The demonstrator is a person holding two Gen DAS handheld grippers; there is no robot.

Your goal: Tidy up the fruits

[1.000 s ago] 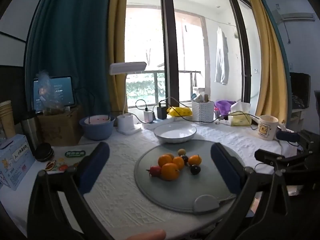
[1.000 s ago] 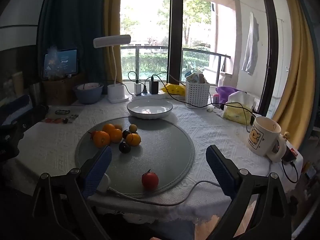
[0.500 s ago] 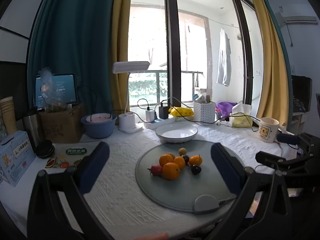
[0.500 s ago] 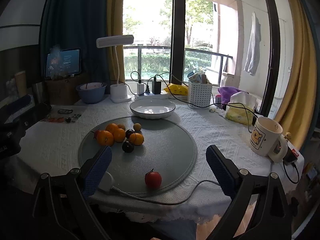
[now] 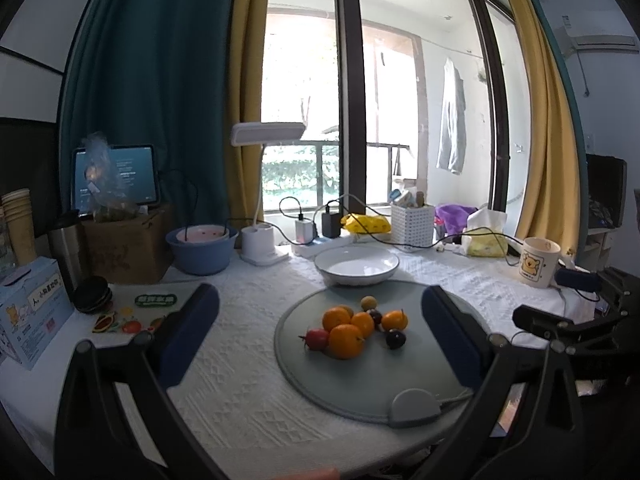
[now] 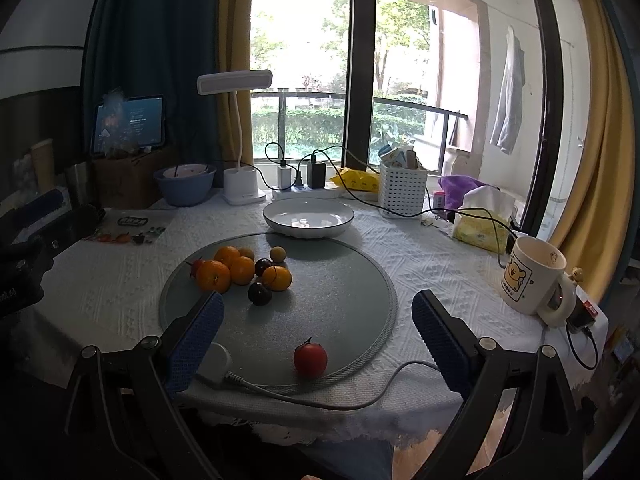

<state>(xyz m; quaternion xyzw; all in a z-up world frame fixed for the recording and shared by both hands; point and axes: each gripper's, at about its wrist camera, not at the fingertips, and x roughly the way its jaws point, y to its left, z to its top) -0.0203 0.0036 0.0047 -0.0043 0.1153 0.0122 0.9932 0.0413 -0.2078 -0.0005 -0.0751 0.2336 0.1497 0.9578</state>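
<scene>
Nearest the right wrist camera, the right hand-held gripper (image 6: 318, 332) hangs with its blue pads spread wide and nothing between them, and a lone red fruit (image 6: 310, 360) sits between them near the front rim of the round grey mat (image 6: 352, 292). A grey cable (image 6: 360, 396) curls just past that rim, running from a white plug (image 6: 214, 360) at the mat's near-left edge.

The left hand-held gripper (image 5: 320, 332) is spread just as wide and holds nothing. The fruit cluster (image 5: 354, 326) lies between its pads in that view: oranges, a red fruit on the left, two dark plum-like fruits and a small tan one at the back. From the right wrist view the cluster (image 6: 242, 272) crowds the mat's left half, while the right half of the mat lies bare.

Behind the mat, touching its far rim, stands the white bowl (image 6: 308, 216), with nothing in it. A white mug (image 6: 528, 276) with a yellow bear print stands near the desk's (image 6: 420, 256) right edge. On the left side lies a green label (image 5: 156, 300), its writing too small to read, and a blue box (image 5: 28, 312) with unreadable print. Farthest back stand a lamp (image 6: 240, 152) and a lit tablet (image 6: 130, 124).
</scene>
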